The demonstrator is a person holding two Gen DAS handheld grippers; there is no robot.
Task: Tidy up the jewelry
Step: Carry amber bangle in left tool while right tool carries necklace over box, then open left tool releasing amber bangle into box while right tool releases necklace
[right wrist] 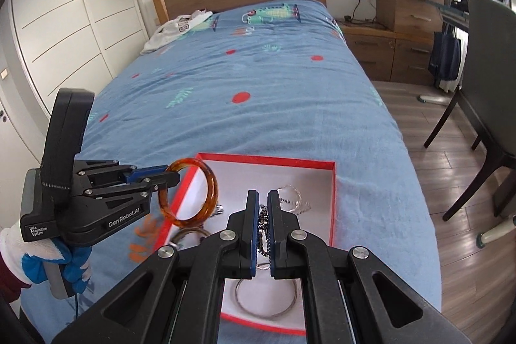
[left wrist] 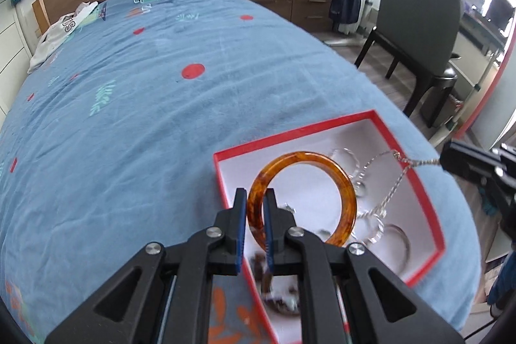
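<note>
Here the amber bangle (left wrist: 301, 199), clamped in the left hand-held gripper (left wrist: 256, 208), hangs over the red-rimmed box (left wrist: 425, 205) near the bed's (left wrist: 129, 105) foot. The right hand-held gripper (right wrist: 262, 215) is closed on a silver chain (left wrist: 395, 186) trailing among rings (right wrist: 266, 303) inside. Bare blue bedspread lies leftward and beyond; a chair (right wrist: 487, 79) stands rightward.

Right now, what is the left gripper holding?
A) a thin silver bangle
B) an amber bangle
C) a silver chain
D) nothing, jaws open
B. The left gripper has its jaws clamped on the rim of the amber bangle, lifted over the red box; the silver chain hangs from the right gripper instead.
</note>
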